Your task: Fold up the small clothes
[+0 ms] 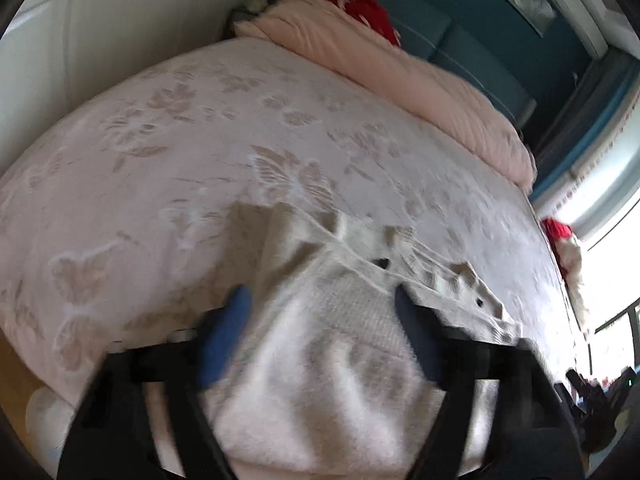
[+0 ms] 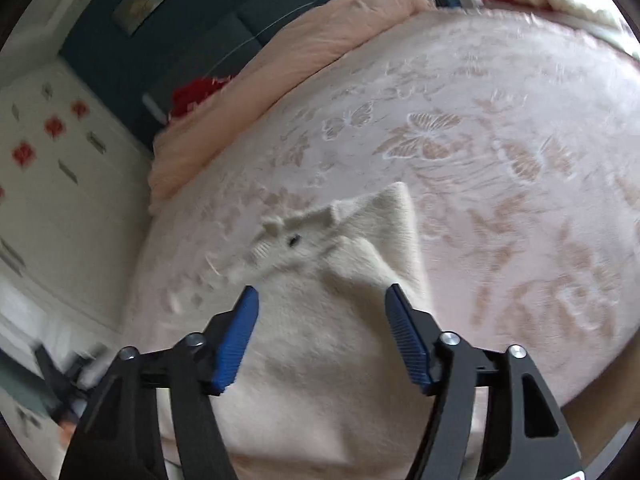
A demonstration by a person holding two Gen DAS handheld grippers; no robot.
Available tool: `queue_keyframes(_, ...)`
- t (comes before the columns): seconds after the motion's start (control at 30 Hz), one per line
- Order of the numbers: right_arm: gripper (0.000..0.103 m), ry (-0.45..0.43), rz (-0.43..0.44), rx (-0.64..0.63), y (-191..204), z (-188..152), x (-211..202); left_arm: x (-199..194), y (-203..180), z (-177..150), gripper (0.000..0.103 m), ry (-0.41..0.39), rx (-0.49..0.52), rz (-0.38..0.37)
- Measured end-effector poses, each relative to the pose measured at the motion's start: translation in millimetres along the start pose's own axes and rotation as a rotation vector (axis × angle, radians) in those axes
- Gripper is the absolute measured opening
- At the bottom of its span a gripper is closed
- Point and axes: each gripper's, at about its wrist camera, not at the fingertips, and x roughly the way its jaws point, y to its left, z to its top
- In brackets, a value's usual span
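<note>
- The small cream knitted top (image 1: 320, 320) lies on the bed (image 1: 140, 152), close to the near edge, about in the middle of it.
- It has small dark buttons (image 2: 293, 240) and a bunched collar at its far end.
- One part looks already turned over onto the body, so I think one fold is made. The top is still lumpy and wide, so more folds and some smoothing are likely left.
- The left claw (image 1: 320, 304) has its fingers wide apart over the top. They press on nothing; the picture is blurry.
- The right claw (image 2: 322, 296) is also wide apart, just above the top, and it holds nothing.
- A pink blanket (image 1: 400, 72) lies rolled along the far edge of the bed.
- Something red (image 1: 368, 12) sits behind the blanket, by the dark blue headboard (image 1: 460, 28).
</note>
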Motion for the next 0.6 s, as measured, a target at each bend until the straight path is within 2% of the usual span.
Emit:
queue_keyframes(0.07,0.068,0.025,-0.064,-0.081,0,-6,5,3,2,-4,0.080,0.009,0.058,0.009)
queue_keyframes(0.17,0.071,0.079,-0.075,-0.109,2,-7,27,23,-4,-5,0.081,0.059,0.128,0.029)
queue_keyframes(0.23,0.072,0.100,-0.102,-0.119,3,-3,46,40,-8,-6,0.085,0.104,0.154,0.006)
queue_keyframes(0.33,0.075,0.126,-0.144,-0.130,4,3,75,73,-11,-6,0.084,0.165,0.160,0.015)
queue_keyframes(0.37,0.076,0.141,-0.169,-0.139,3,4,86,83,-10,-7,0.075,0.190,0.159,0.003)
queue_keyframes(0.4,0.076,0.154,-0.184,-0.145,2,4,94,91,-11,-8,0.056,0.217,0.161,-0.002)
queue_keyframes(0.43,0.067,0.173,-0.192,-0.156,2,2,101,98,-11,-10,0.044,0.247,0.165,-0.004)
queue_keyframes(0.47,0.055,0.185,-0.193,-0.174,3,0,104,103,-10,-12,0.019,0.276,0.174,-0.003)
queue_keyframes(0.5,0.020,0.195,-0.191,-0.190,5,-3,103,103,-10,-14,0.010,0.282,0.181,-0.003)
queue_keyframes(0.53,0.013,0.213,-0.180,-0.195,6,-6,102,98,-10,-16,0.010,0.272,0.186,-0.015)
queue_keyframes(0.6,0.009,0.183,-0.136,-0.188,9,-9,83,83,-9,-17,0.008,0.245,0.184,-0.038)
